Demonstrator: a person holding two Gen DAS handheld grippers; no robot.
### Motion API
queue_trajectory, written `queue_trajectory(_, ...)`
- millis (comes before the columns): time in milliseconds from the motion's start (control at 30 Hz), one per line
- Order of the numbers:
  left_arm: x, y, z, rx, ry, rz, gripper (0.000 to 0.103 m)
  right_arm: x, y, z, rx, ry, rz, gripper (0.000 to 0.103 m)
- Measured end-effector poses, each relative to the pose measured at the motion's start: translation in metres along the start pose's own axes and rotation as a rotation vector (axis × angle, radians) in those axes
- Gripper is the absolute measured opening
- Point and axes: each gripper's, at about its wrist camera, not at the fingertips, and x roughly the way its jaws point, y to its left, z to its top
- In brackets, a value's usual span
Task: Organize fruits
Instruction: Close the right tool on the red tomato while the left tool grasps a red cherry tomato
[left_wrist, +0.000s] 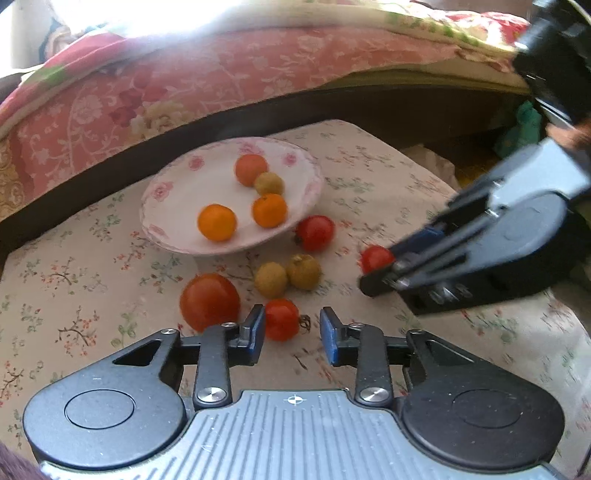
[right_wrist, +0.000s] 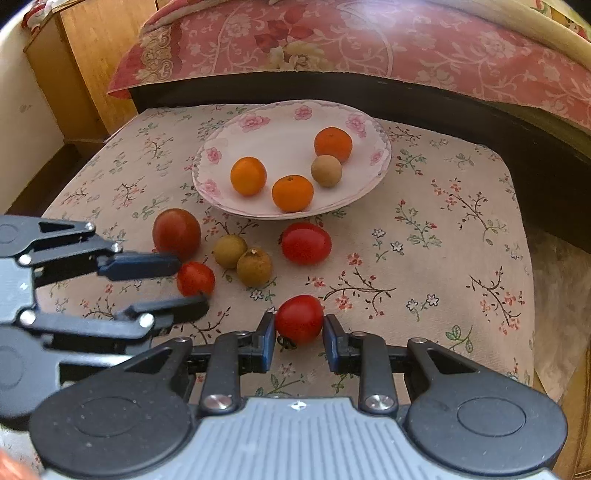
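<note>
Altogether, 4 fruits sit on the plate (right_wrist: 376, 162), 6 on the cloth (right_wrist: 443, 258).

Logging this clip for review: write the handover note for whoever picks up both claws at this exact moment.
Left claw: open around a small red tomato, not closed.
Right claw: open, pads flanking another small red tomato.
Plate: holds three oranges and one longan.
On the cloth: large tomato, medium tomato, two longans, plus the two framed tomatoes.
Left to do: six fruits still off the plate.

Blown-out backlight glare, fisheye-warped edges
</note>
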Motion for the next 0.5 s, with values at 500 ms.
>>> queue_trajectory(500,-0.0011,-0.0030,-0.0107,0.043,0.021,0.047,0.057,-0.0020,0.0008,-0.0046,-0.010,0.025,0.023,0.031)
